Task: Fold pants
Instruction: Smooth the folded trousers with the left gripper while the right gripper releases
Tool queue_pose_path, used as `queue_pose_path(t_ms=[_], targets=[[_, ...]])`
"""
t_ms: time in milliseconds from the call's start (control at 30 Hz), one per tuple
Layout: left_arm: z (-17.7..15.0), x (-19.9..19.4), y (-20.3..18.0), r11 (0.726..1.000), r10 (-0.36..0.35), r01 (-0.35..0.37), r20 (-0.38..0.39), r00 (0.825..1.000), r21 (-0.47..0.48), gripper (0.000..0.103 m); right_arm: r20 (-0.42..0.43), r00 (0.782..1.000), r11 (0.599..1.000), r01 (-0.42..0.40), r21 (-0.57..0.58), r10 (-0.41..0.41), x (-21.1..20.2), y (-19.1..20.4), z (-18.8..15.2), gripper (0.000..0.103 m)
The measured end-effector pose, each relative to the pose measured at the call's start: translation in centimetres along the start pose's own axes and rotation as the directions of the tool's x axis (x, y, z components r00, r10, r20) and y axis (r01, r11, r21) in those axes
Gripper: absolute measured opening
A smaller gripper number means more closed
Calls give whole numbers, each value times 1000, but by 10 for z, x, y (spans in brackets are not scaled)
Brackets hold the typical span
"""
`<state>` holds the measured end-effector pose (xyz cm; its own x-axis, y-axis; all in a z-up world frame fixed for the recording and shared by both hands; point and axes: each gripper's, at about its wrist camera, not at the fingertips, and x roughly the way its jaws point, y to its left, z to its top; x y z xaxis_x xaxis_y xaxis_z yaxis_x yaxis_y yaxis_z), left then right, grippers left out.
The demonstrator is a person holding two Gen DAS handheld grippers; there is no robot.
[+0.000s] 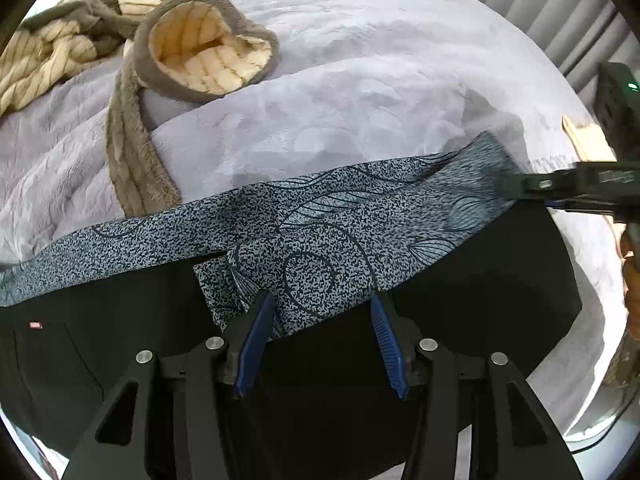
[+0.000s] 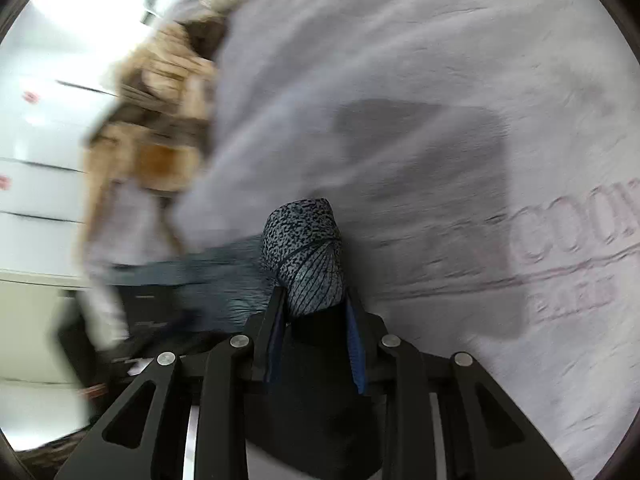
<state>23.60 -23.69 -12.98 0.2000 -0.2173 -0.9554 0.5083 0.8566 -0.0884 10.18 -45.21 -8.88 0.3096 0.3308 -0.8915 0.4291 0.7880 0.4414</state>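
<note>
Gripping the black pants (image 1: 460,280) by their speckled blue-grey patterned waistband (image 1: 304,236), your left gripper (image 1: 320,308) and right gripper (image 2: 316,300) each pinch bunched fabric, holding it over the pale lilac plush blanket (image 1: 340,80).

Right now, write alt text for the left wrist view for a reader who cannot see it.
The left gripper pinches the speckled grey-blue patterned waistband of black pants, stretched across a pale lilac plush bedspread. At the right edge the right gripper clamps the band's other end; a brown and cream striped fleece garment lies crumpled behind.
</note>
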Motion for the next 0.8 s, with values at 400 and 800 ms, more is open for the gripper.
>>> queue_pose_path(t_ms=[400,800], targets=[[-27,-23,38,988,42,-46,-27,999,-146,66,116,975,976,198,-94,-187,-44,35,-44,48],[-77,-48,86,961,117,-127,-55,992,-244,66,95,983,723,178,-668,-155,18,189,-141,48]])
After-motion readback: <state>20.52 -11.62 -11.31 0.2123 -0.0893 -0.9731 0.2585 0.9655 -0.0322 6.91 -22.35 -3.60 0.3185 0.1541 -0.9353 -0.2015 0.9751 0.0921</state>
